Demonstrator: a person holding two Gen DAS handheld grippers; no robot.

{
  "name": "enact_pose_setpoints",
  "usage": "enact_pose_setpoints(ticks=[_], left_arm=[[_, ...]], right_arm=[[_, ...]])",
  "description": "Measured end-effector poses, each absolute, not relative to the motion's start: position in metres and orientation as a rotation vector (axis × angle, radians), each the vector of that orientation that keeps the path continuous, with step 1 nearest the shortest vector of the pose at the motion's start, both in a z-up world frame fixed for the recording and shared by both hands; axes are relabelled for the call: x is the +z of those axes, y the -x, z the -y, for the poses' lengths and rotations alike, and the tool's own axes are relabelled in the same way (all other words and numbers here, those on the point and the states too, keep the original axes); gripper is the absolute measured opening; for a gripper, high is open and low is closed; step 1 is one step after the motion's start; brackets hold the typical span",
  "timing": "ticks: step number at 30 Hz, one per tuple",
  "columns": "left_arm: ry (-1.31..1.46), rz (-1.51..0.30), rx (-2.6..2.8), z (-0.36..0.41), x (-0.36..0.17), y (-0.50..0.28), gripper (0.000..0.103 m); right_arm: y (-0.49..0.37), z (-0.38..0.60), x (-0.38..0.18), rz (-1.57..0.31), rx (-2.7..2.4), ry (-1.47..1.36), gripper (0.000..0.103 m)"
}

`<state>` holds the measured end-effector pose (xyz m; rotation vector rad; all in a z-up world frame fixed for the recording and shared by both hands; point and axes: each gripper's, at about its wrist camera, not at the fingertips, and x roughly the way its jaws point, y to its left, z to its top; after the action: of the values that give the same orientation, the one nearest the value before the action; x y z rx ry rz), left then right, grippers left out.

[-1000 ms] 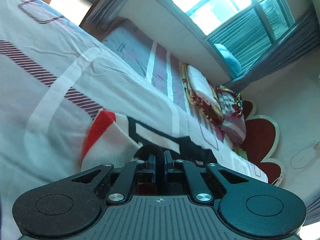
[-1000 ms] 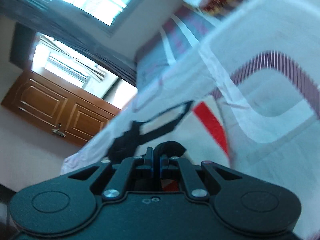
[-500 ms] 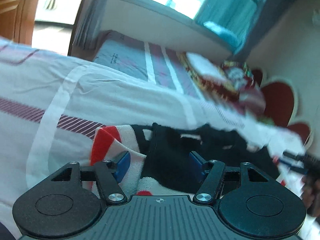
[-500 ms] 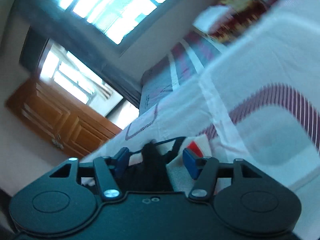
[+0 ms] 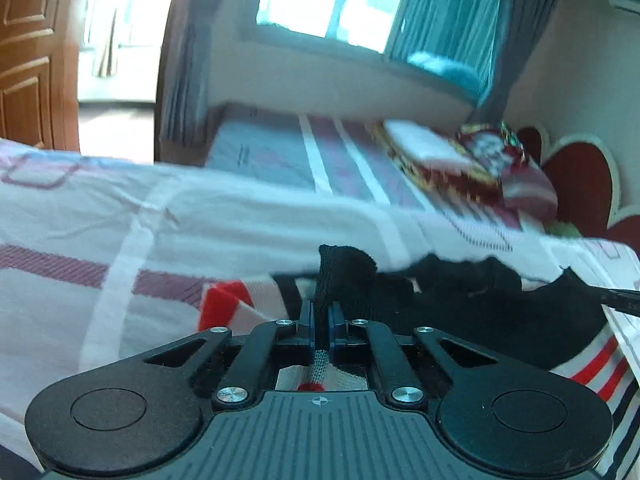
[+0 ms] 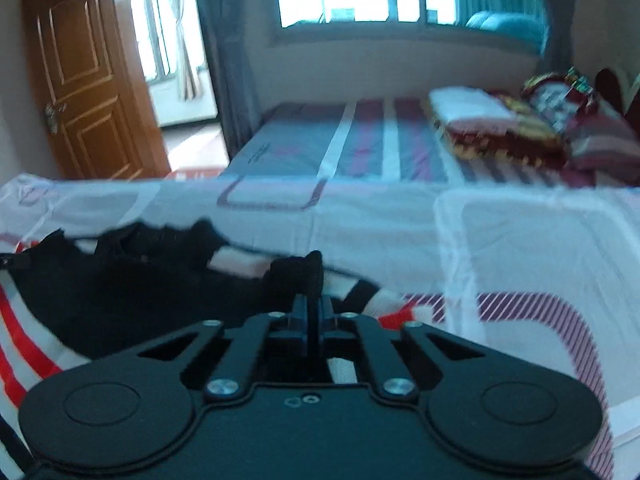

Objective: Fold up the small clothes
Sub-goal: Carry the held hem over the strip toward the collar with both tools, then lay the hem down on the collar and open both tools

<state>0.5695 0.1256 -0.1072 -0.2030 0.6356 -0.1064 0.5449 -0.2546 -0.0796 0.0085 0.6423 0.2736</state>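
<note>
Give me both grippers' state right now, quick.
Left gripper: shut on a black fold of the striped garment.
Right gripper: shut on a black fold of the same garment.

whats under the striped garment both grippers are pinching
The striped garment lies on the white patterned bedsheet, which shows all around it. Whatever sits directly beneath the cloth is covered, so nothing else can be confirmed there.
</note>
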Motion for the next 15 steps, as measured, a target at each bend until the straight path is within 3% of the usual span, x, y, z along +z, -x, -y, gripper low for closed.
enact_pose_setpoints(ticks=[4,8,12,13,14,15], left_arm=[[0.179,-0.620,-0.037,-0.127,-0.112,-0.566,0.005],[0.124,-0.665,0.013,-0.121,-0.133,-0.574,0.005],[0.071,-0.677,0.017,-0.114,-0.127,-0.573,0.006],[0.078,-0.677,0.011,-0.116,-0.124,-0.573,0.008],[0.098,-0.674,0.008,-0.120,-0.120,-0.570,0.019],[0.121,-0.659,0.010,-0.123,-0.113,-0.566,0.035]], right_arm=[[-0.546,0.262,-0.073,-0.591,0.247,-0.009,0.005],[-0.566,0.271,-0.103,-0.706,0.173,-0.019,0.004],[-0.565,0.273,-0.106,-0.702,0.167,-0.029,0.005],[-0.566,0.273,-0.104,-0.713,0.173,-0.034,0.009],[-0.565,0.273,-0.099,-0.714,0.173,-0.035,0.014],[-0.561,0.273,-0.093,-0.694,0.171,-0.031,0.031]])
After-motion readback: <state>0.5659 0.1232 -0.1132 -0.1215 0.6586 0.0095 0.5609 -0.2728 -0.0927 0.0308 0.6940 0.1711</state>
